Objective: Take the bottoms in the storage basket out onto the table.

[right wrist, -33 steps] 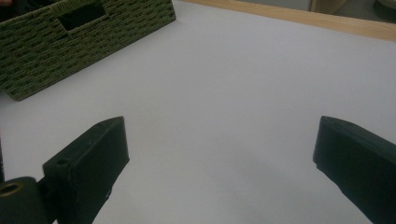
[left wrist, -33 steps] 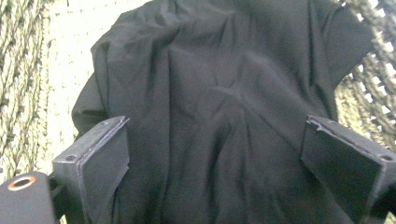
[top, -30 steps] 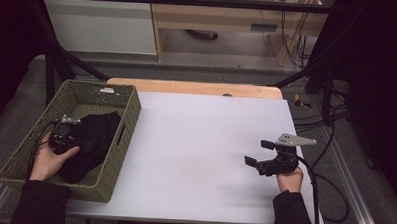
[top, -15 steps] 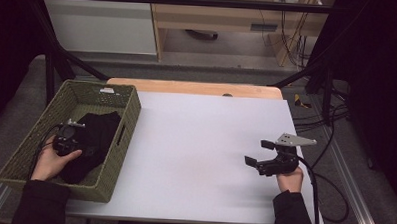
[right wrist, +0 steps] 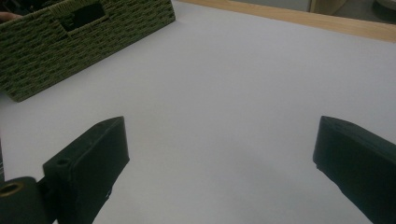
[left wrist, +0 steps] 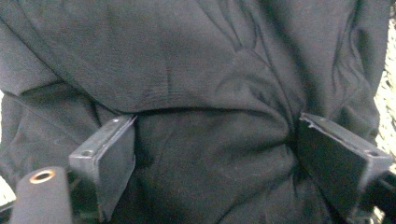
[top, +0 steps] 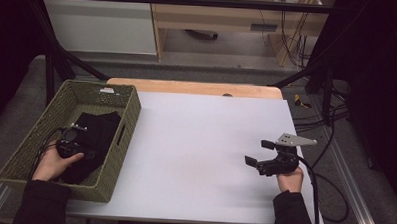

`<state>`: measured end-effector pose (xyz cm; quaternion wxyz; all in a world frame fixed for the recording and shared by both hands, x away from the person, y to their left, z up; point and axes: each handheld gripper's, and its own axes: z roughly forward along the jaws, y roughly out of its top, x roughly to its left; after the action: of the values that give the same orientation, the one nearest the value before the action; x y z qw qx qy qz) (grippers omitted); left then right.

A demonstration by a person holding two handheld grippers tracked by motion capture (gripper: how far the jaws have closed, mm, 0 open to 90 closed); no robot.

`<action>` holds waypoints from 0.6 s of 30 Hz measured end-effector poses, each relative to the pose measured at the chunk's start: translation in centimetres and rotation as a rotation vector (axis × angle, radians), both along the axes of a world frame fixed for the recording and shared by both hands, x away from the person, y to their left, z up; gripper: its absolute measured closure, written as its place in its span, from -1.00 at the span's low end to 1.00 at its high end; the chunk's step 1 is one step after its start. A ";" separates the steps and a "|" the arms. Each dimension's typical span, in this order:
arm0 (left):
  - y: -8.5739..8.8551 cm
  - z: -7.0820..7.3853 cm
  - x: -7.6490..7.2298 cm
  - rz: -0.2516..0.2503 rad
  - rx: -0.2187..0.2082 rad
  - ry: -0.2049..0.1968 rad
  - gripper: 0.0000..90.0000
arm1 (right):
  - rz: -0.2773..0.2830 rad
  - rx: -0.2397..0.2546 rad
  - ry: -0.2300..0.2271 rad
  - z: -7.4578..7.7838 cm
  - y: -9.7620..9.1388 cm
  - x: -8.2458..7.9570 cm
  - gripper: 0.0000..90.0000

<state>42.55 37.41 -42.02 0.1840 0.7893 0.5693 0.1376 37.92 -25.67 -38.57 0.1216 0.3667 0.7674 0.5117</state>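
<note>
Your left hand-held gripper [top: 70,145] has drawn back toward you inside the woven basket [top: 129,107], its jaws spread wide and pressed down onto the black cloth [left wrist: 196,88], which bulges up between them; whether they pinch a fold yet is hard to say. Your right hand-held gripper [top: 260,154] has stayed put over the white worktop [top: 195,147], jaws apart, basket well ahead to its left.

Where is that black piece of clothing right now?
The black cloth lies inside the green woven basket at the table's left side in the high view. The left gripper is down on it, jaws spread wide against the fabric.
</note>
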 end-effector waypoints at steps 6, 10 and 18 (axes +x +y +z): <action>-0.3 0.0 -0.2 0.000 -0.005 0.009 -0.55 | 0.000 0.000 0.000 0.0 0.0 0.0 -0.91; -0.3 0.1 -0.2 0.003 -0.007 0.013 -0.51 | 0.002 0.001 0.003 0.0 0.1 0.0 -0.91; -0.2 0.7 -0.3 0.019 -0.013 0.025 0.05 | -0.001 0.001 -0.001 0.0 0.0 0.0 -0.91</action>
<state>42.26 37.24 -41.30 0.1808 0.7844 0.5798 0.1256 37.93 -25.67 -38.56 0.1221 0.3668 0.7670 0.5121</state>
